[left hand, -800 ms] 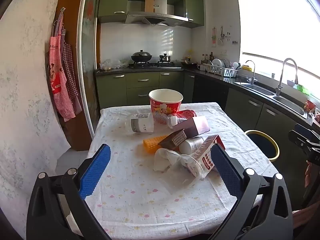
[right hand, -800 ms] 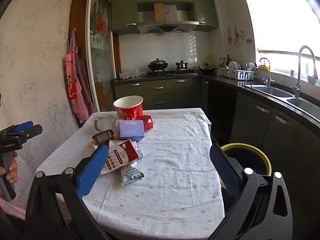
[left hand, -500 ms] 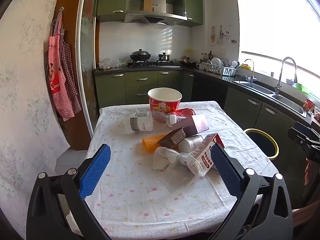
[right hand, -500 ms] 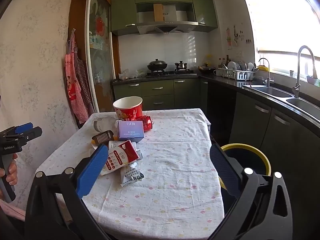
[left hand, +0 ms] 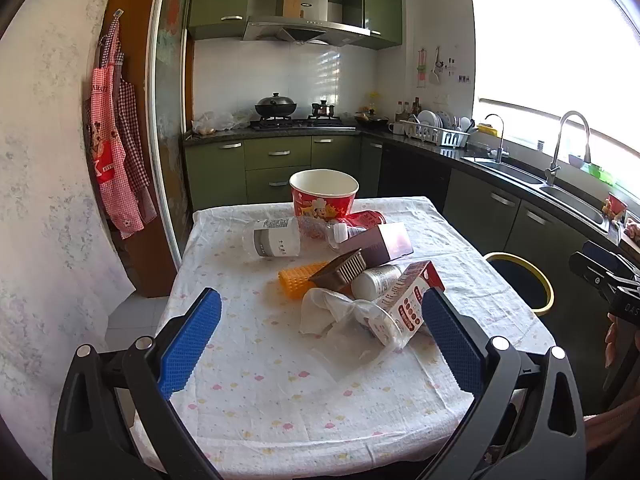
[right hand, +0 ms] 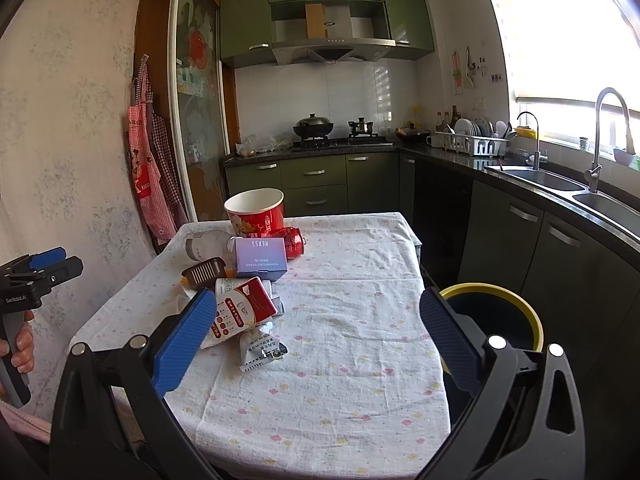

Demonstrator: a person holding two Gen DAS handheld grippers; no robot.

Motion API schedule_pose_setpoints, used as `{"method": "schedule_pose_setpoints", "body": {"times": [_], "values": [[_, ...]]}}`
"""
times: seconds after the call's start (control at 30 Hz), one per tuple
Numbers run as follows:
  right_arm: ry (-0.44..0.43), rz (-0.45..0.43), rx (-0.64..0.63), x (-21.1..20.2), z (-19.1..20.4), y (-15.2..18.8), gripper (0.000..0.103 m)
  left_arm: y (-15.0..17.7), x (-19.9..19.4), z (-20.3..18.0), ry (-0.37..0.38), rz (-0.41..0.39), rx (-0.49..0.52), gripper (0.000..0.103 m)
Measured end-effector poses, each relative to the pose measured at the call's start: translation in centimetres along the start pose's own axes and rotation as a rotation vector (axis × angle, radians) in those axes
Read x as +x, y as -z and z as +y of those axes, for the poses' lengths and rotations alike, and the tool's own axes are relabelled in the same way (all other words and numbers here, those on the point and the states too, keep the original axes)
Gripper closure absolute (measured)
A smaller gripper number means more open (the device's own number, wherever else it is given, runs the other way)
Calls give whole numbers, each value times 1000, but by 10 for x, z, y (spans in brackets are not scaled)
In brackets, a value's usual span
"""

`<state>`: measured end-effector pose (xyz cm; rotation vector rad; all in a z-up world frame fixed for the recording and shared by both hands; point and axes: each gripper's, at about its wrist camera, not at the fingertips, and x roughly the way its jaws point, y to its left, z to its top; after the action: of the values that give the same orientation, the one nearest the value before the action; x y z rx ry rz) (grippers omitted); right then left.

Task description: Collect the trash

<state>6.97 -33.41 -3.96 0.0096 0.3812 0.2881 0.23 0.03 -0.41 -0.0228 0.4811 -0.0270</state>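
A heap of trash lies on the cloth-covered table (left hand: 280, 380): a red paper bucket (left hand: 323, 194), a clear plastic bottle (left hand: 272, 238), a purple box (right hand: 260, 259), a red can (right hand: 291, 240), an orange mesh piece (left hand: 298, 280), a brown tray (left hand: 340, 270), a red-and-white carton (left hand: 404, 302) and crumpled plastic wrap (left hand: 332, 312). A silver wrapper (right hand: 260, 346) lies nearest in the right wrist view. My left gripper (left hand: 320, 340) is open above the table's near edge, nothing between its blue pads. My right gripper (right hand: 316, 334) is open too, over the near side of the table.
A black bin with a yellow rim (right hand: 494, 316) stands on the floor right of the table. Green cabinets, a stove (left hand: 296, 120) and a sink (right hand: 540, 178) line the back and right walls. Aprons (left hand: 116, 152) hang on the left wall.
Both views have shifted only slightly; the trash heap sits marginally lower and closer in the left wrist view. Both grippers stay open and nothing on the table has moved.
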Motion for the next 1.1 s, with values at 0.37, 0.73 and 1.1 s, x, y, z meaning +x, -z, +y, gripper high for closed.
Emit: {"method": "schedule_pose_setpoints", "body": {"times": [0.37, 0.73, 1.1], "values": [[0, 4, -1, 1, 0, 0, 6, 2, 3, -2, 13, 12, 1, 4], [4, 15, -3, 8, 2, 6, 6, 4, 8, -4, 23, 27, 2, 4], [4, 25, 0, 9, 2, 4, 6, 5, 8, -4, 24, 29, 3, 4]]}}
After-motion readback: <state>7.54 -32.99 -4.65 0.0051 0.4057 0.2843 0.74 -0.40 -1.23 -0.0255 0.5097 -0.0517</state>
